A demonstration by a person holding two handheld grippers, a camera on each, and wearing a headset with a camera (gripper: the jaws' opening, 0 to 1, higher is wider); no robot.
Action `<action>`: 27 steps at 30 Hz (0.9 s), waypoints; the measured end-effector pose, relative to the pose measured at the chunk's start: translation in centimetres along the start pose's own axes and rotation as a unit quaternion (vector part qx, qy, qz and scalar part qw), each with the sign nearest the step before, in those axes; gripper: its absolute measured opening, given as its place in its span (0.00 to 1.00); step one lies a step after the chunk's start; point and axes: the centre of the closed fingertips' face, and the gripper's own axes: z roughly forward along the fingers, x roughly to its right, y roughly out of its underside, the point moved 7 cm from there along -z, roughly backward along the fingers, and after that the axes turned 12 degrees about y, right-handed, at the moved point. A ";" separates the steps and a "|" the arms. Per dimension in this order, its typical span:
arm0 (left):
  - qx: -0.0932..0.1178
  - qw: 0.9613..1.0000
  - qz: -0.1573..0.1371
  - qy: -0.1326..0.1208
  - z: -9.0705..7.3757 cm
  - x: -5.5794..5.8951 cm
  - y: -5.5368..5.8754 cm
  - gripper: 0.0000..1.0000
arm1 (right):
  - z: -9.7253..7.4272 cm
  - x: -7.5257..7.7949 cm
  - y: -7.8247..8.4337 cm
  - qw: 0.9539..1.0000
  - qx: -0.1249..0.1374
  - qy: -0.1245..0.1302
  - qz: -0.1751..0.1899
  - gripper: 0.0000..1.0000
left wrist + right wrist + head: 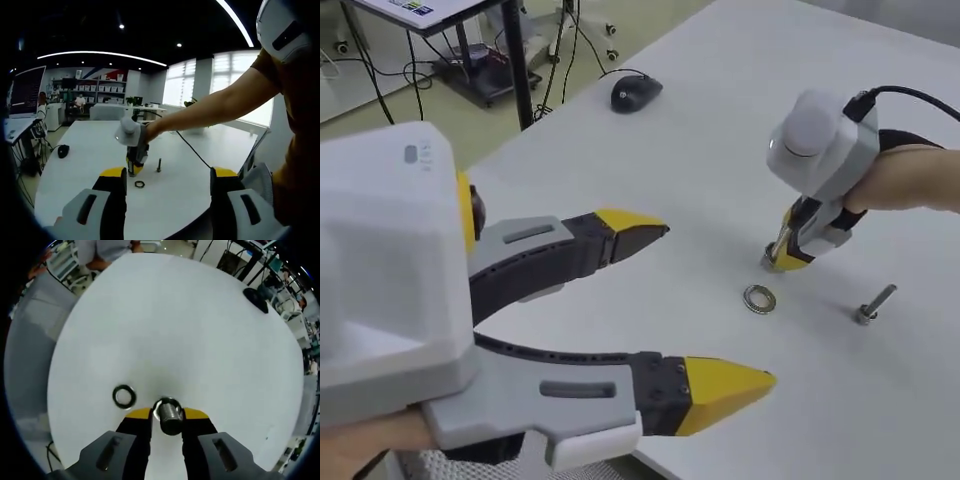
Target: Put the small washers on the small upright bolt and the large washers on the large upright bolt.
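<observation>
- Left gripper (718, 305) – near the camera in the head view, raised above the table (720, 150), jaws spread wide, nothing held.
- Right gripper (780, 262) – pointed down at the table, yellow tips closed in tight on the large bolt (170, 416), which stood on the tabletop between them.
- A silver ring edge showed at the bolt's far end in the right gripper view; could not tell whether washer or bolt head.
- One washer (759, 298) lay flat on the table just beside the right gripper's tips, not touching them.
- Small bolt (873, 307) stood on its head on the table, apart from the washer, on the far side from the left gripper.
- Black mouse (635, 92) sat near the table's far edge, well apart from the bolts.
- Shelves of white boxes (100, 89) lined the back wall in the left gripper view; contents and labels too small to read.
</observation>
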 end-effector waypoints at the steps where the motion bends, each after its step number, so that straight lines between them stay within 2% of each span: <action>1: -0.001 1.000 0.000 -0.001 0.0 0.0 0.0 0.67 | 0.0 0.0 0.0 1.000 -0.001 -0.002 0.001 0.23; 13: 0.002 1.000 -0.002 -0.002 -0.1 0.1 0.1 0.67 | 0.3 0.1 0.2 1.000 0.009 -0.007 -0.010 0.25; 15: 0.002 1.000 -0.001 -0.003 -0.2 0.1 0.1 0.68 | -0.1 0.2 0.2 1.000 0.019 -0.007 -0.004 0.25; 27: 0.003 1.000 0.006 0.005 0.0 0.9 -0.2 0.68 | -2.2 -0.7 2.1 1.000 0.012 0.003 0.009 0.27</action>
